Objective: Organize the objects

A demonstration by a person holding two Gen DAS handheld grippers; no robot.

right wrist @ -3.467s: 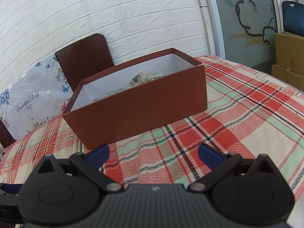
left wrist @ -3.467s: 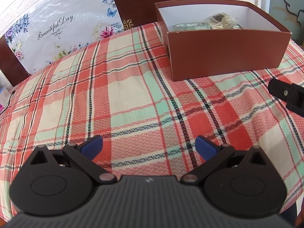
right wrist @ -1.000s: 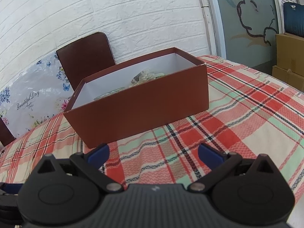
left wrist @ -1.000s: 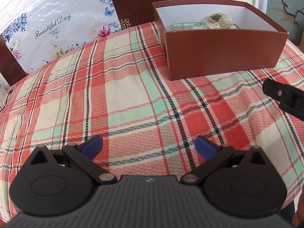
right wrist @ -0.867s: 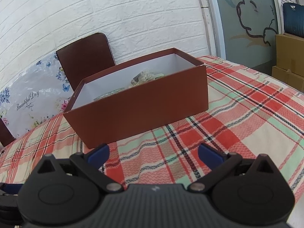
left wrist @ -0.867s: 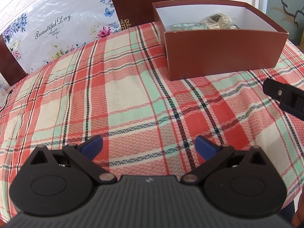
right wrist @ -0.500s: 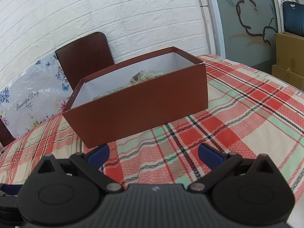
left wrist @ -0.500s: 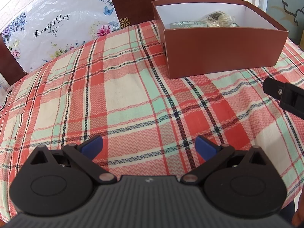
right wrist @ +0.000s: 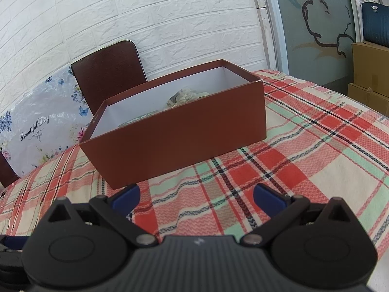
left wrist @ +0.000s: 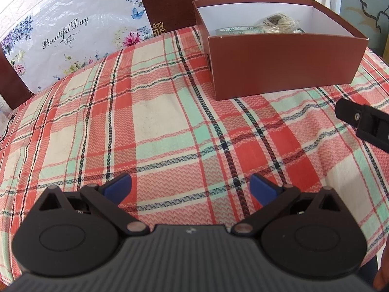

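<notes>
left gripper [left wrist: 190,186] & right gripper [right wrist: 195,196] both spread wide, holding nothing, over the plaid cloth [left wrist: 155,112]. brown box [left wrist: 284,58] sits open on the cloth ahead w/ a bundle [left wrist: 279,23] & other bits inside.

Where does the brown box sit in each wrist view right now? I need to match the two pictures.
Left wrist: brown box sits upper right, open top showing items inside.
Right wrist: brown box sits centre, just beyond the open fingers.
Shared landmark: the floral "Beautiful Day" bag, upper left in the left view, far left in the right view.
</notes>
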